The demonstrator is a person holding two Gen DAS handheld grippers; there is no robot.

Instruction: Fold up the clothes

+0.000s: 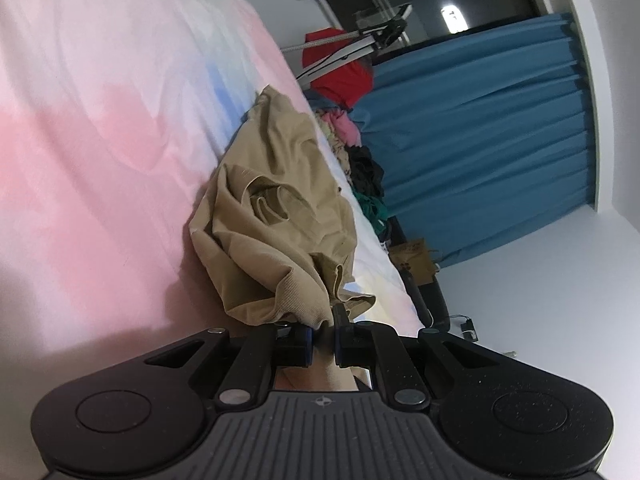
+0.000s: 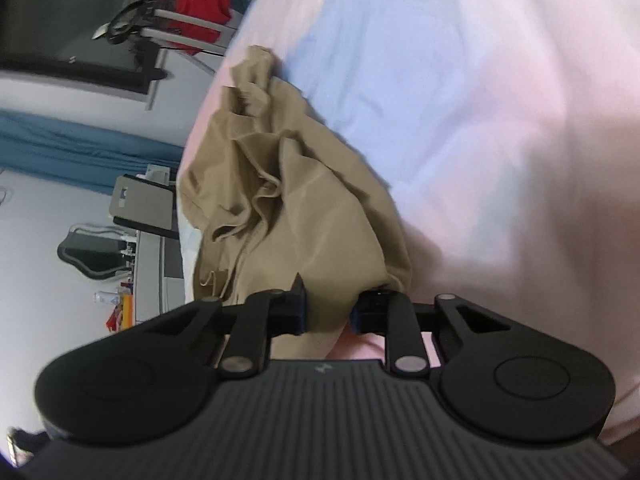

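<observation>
A crumpled tan garment (image 1: 272,208) lies on a pink, white and pale-blue bedsheet (image 1: 100,140). My left gripper (image 1: 323,330) is shut on the garment's ribbed edge, which bunches between the two black fingers. In the right wrist view the same tan garment (image 2: 304,200) lies on the sheet (image 2: 480,120). My right gripper (image 2: 328,308) has tan cloth filling the gap between its jaws and is shut on it. Both views are rolled sideways.
A pile of mixed clothes (image 1: 360,168) lies at the far bed edge. A red garment (image 1: 340,68) hangs on a rack by a blue curtain (image 1: 500,128). In the right wrist view a dark chair (image 2: 92,256) and a shelf with small items (image 2: 128,304) stand beside the bed.
</observation>
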